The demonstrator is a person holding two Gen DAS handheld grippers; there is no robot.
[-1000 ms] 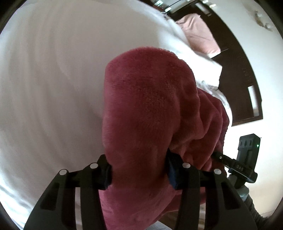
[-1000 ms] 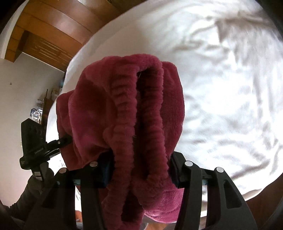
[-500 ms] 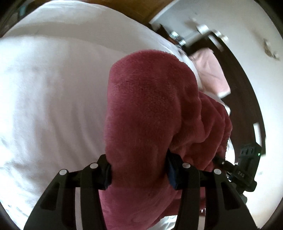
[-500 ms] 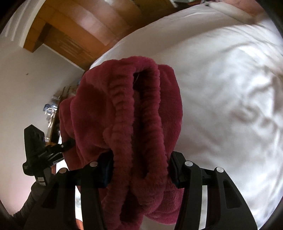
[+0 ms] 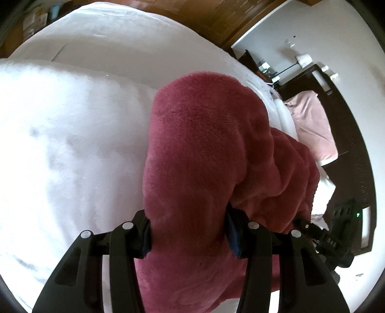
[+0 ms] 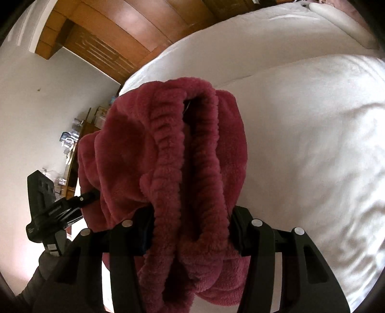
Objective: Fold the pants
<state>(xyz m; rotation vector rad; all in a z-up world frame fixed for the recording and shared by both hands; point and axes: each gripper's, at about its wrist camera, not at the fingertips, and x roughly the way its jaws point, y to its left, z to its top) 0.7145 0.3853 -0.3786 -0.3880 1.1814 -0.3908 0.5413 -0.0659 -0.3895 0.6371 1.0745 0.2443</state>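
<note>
Both views have swung since the earlier frames: in the left wrist view more of the wooden flooring and of the far wall has come into sight beyond the white quilted bed [image 5: 79, 134]; in the right wrist view the bed's far edge and a pale bolster-like roll [image 6: 341, 21] now show at top right; the grips on the cloth are unchanged.

Left gripper [image 5: 189, 236]: its black jaws are clamped on a thick bunch of the dark-red plush fleece pants [image 5: 204, 149]; the blue pads press into the pile on both sides; the cloth bulges up ahead of the fingers and trails out below them, lifted clear of the bed.

Right gripper [image 6: 191, 231]: clenched on the ribbed elastic waistband [image 6: 168, 149] of the same pants [image 6: 125, 154]; the waistband is doubled into two ridges with a dark slot between them, standing above the jaws; loose fleece hangs beneath.

Each gripper appears at the edge of the other's view, at lower right in the left wrist view and at lower left in the right wrist view, with fleece spanning the gap between them.

Background: a pink folded cloth [image 5: 312, 125] draped over dark wooden furniture [image 5: 346, 134] beside the bed; a cluttered wooden side table [image 6: 72, 154] against the white wall; no container with visible contents can be made out.
</note>
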